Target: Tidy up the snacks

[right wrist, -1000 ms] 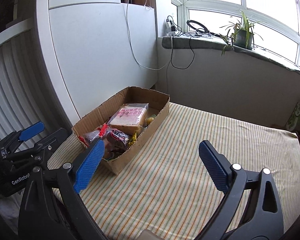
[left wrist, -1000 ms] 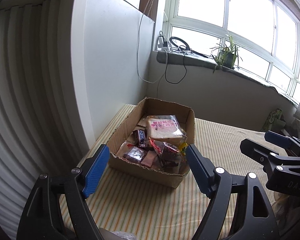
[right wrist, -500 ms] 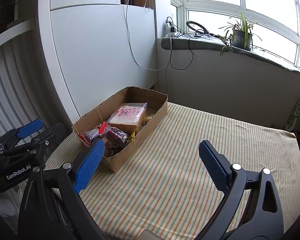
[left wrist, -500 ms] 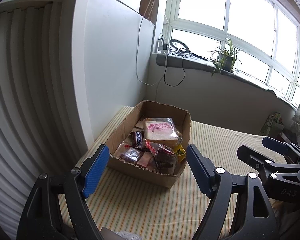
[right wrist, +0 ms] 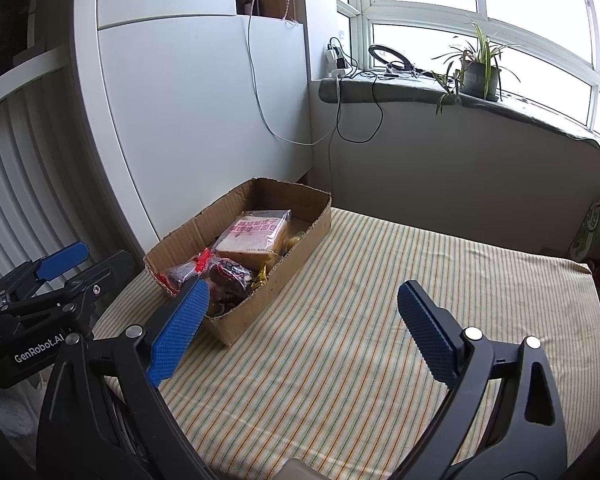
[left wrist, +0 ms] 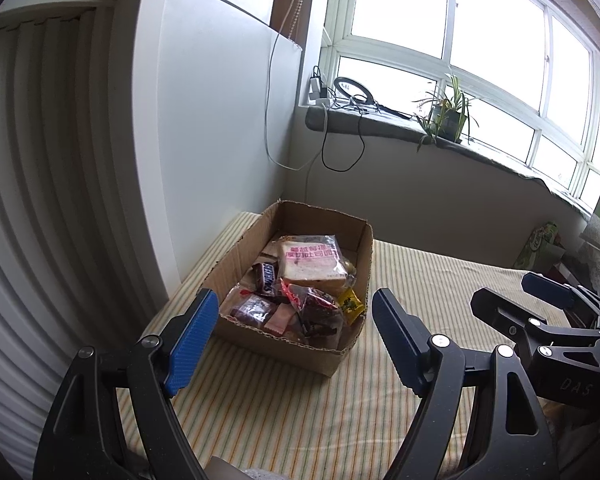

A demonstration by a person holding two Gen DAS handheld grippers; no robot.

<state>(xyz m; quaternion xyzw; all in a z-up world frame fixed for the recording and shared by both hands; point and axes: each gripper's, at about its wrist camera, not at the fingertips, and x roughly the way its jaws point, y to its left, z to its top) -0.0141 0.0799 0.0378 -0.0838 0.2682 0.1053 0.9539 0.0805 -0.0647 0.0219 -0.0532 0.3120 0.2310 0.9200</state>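
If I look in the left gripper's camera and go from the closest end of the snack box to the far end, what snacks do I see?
Dark red crinkly packet → Snickers bar → bag of sliced toast bread → the far wall of the cardboard box.

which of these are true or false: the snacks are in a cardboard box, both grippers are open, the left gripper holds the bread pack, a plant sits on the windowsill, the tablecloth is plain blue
1. The snacks are in a cardboard box: true.
2. The left gripper and the right gripper are open: true.
3. The left gripper holds the bread pack: false, the pack lies in the box and nothing is between the jaws.
4. A plant sits on the windowsill: true.
5. The tablecloth is plain blue: false, it is striped.
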